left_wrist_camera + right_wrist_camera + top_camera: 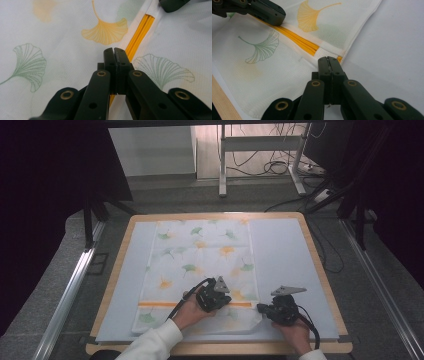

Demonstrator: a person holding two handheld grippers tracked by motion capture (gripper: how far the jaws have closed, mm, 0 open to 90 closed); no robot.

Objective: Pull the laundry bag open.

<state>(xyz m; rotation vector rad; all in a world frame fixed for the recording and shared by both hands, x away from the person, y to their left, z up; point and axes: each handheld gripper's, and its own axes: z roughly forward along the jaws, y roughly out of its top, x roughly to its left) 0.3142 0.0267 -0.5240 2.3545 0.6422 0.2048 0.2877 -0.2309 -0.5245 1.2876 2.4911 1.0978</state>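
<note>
Both jaws pressed together, the left hand-held gripper (114,50) rests on the orange stripe (138,33) and the right hand-held gripper (328,59) at the near right edge of the leaf-print pillowcase (200,255), spread flat on the desk (285,245); soft, light fabric, probably best pinched at corners.

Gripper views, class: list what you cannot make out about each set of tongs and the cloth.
1. Left tongs: jaws together over the orange stripe; whether cloth is pinched between them is hidden by the jaws.
2. Right tongs: jaws together at the cloth edge; a grip cannot be told.
3. High view: both tips too small.
</note>
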